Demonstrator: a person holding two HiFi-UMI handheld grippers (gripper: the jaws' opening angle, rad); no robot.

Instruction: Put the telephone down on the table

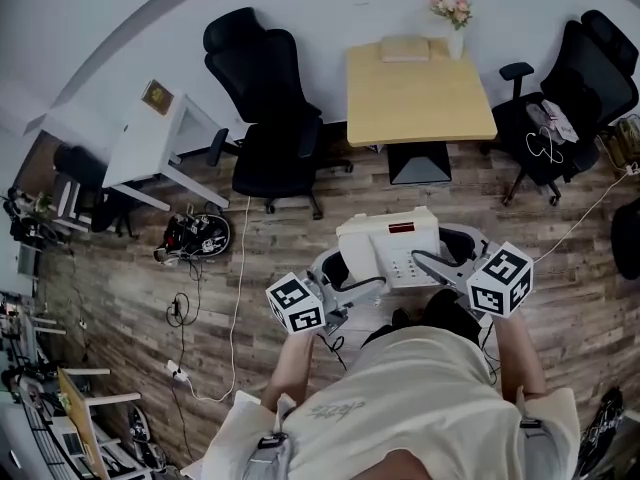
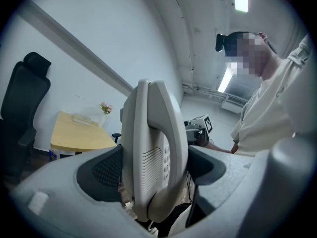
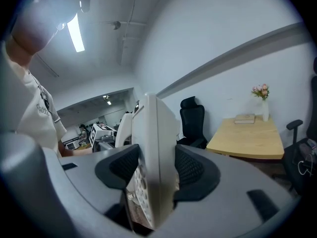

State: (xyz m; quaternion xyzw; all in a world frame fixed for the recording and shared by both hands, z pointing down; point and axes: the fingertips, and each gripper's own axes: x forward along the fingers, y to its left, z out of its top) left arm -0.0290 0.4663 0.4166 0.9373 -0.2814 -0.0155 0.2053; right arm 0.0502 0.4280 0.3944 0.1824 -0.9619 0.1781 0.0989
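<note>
clamps the left gripper [image 2: 153, 175] shut on the left side of the telephone [image 1: 388, 250], dark pads [image 2: 101, 175] tight against both faces with no gap to see. does the same with the right gripper [image 3: 152, 177] on the right side, the keyed edge wedged between its jaws. holds the telephone roughly level and keys-up between the two, in the air just in front of the chest, above the wood floor [image 1: 130, 298] and resting on nothing. looks like the carrying step: lifted already, not yet set down. shows the table [image 1: 420, 103] well ahead, pale wood and mostly bare, with a book [image 1: 405, 50] and a vase of flowers [image 1: 455, 23] along its far edge by the wall, a black chair [image 1: 270, 118] to its left and a second one to its right. calls next for walking forward between the chairs with both grips firm and even, so as not to let the telephone twist or slip. then calls for reaching out over the near bare part of the top, well short of the book and vase. needs lowering flat until the base rests on the wood, and only then easing both pairs of jaws apart and drawing them out sideways. worth minding what may be a cord hanging under the telephone, seen only dimly in the left gripper view, so as not to snag it on the table edge.
</note>
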